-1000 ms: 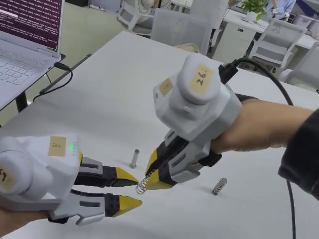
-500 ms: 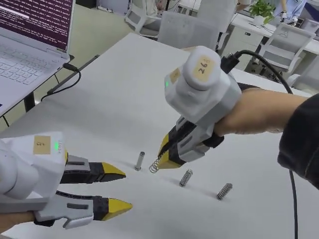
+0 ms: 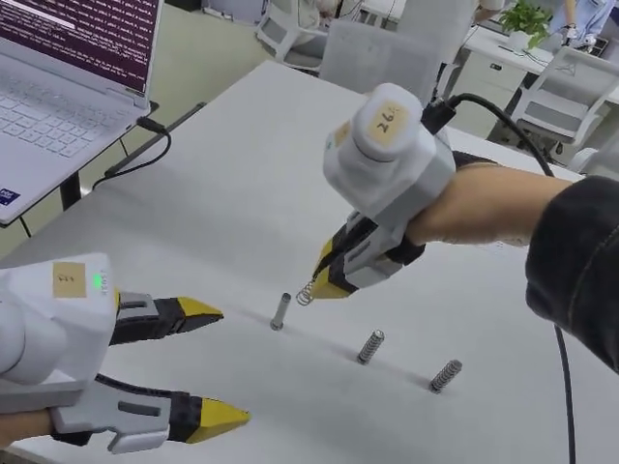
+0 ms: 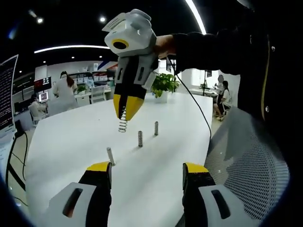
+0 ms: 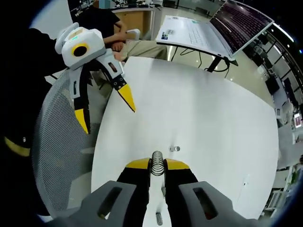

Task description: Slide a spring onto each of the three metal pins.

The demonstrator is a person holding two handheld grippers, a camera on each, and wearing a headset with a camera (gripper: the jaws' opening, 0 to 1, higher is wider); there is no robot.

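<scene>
My right gripper [image 3: 321,286] hangs over the white table [image 3: 222,193], shut on a small spring [image 3: 306,293] that sticks out from its yellow tips. The spring is just above and to the right of a bare metal pin [image 3: 280,311] that stands upright. Two more pins [image 3: 370,346] [image 3: 446,375] to the right each carry a spring. In the right gripper view the held spring [image 5: 157,163] lies between the jaws, with the bare pin [image 5: 174,148] just beyond. My left gripper [image 3: 218,362] is open at the lower left, holding nothing. From the left gripper view the spring [image 4: 122,124] dangles above the bare pin [image 4: 110,155].
An open laptop [image 3: 58,68] sits at the upper left, with a black cable [image 3: 145,145] trailing along the table's left edge. Office chairs [image 3: 372,53] stand beyond the far edge. A mesh chair [image 5: 57,156] is close to the table's near side.
My right gripper has lifted the spring off the table and carried it up and right, beside the bare pin. The head camera has also shifted. The left gripper stays open.
</scene>
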